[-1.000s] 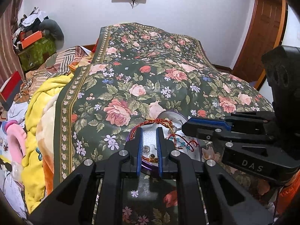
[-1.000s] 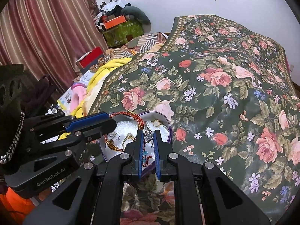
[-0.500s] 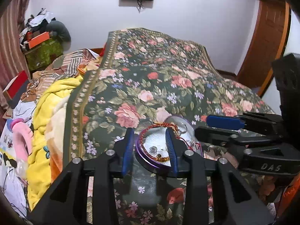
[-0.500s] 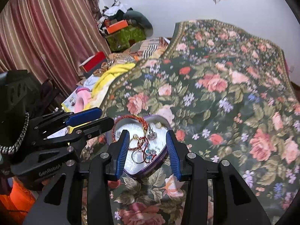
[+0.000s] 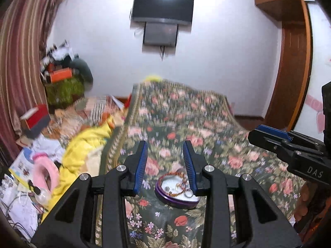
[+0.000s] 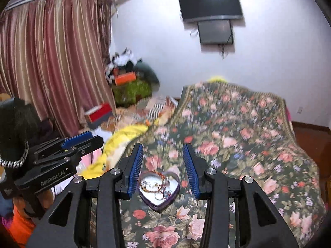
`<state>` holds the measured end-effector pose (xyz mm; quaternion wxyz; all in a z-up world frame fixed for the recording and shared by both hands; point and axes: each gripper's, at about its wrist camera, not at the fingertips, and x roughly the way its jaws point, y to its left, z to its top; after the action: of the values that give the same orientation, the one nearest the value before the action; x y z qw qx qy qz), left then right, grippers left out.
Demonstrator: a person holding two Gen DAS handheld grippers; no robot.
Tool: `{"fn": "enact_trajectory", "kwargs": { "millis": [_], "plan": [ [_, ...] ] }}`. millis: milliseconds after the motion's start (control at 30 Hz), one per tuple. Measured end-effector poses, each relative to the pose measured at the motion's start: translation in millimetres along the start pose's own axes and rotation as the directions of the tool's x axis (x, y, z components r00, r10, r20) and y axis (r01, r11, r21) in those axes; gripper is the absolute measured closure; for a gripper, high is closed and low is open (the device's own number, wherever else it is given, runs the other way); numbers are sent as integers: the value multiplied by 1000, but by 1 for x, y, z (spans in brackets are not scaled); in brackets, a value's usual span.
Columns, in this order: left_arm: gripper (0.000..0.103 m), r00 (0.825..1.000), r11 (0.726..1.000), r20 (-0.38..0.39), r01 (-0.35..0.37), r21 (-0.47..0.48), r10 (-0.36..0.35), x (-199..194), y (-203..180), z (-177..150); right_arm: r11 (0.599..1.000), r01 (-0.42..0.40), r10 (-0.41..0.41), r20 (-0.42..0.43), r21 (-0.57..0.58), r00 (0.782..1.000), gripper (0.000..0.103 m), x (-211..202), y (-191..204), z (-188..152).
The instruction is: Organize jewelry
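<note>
A purple heart-shaped tin (image 5: 175,200) (image 6: 172,198) sits on the floral bedspread (image 5: 186,124) (image 6: 238,134). It holds a red-and-gold bangle (image 5: 172,174) (image 6: 158,173), rings and other small jewelry. My left gripper (image 5: 165,146) is open and empty, raised above and behind the tin. My right gripper (image 6: 163,147) is open and empty, also raised above the tin. The right gripper shows at the right of the left wrist view (image 5: 269,136). The left gripper shows at the left of the right wrist view (image 6: 82,139).
A yellow blanket (image 5: 86,144) (image 6: 124,138) and clutter with a pink ring toy (image 5: 44,170) lie left of the bed. Boxes (image 6: 124,78) and a curtain (image 6: 51,62) stand at the back left. A TV (image 5: 163,6) hangs on the wall. A wooden door (image 5: 289,72) is right.
Both grippers opened wide and lifted up and back from the tin. The views tilted upward, so the tin now looks smaller and lower.
</note>
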<state>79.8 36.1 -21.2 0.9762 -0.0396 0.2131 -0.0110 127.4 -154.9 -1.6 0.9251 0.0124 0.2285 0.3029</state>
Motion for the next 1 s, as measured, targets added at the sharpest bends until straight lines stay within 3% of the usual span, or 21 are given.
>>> {"fn": "enact_trajectory", "kwargs": {
  "millis": [133,233,300,433,500,667,800,1000],
  "plan": [
    [66,995,999,101,-23,29,20,-36,-16,4,1000,4,-5,66,6,998,66,-23,9,2],
    [52,985,997,166,-55,53,45,-57,-25,4,1000,19,-19,92,2,996,65,-34,17,0],
    [43,978,995,199,-79,64,65,-69,-30,2,999,35,-34,103,-1,994,54,-38,21,-3],
    [35,971,991,224,-109,74,90,-82,-33,-2,998,67,-67,131,4,989,37,-49,25,-11],
    [23,969,992,229,-110,60,93,-85,-31,-3,997,82,-82,144,4,986,27,-54,26,-12],
    [4,960,991,253,-132,17,124,-96,-22,-4,992,127,-126,188,4,974,14,-65,29,-12],
    [2,961,992,248,-129,-5,126,-102,-18,-7,988,155,-151,207,1,967,0,-69,32,-13],
    [2,963,991,234,-133,-9,131,-98,-14,-12,986,165,-154,215,-32,964,0,-69,40,-14]
  ]
}}
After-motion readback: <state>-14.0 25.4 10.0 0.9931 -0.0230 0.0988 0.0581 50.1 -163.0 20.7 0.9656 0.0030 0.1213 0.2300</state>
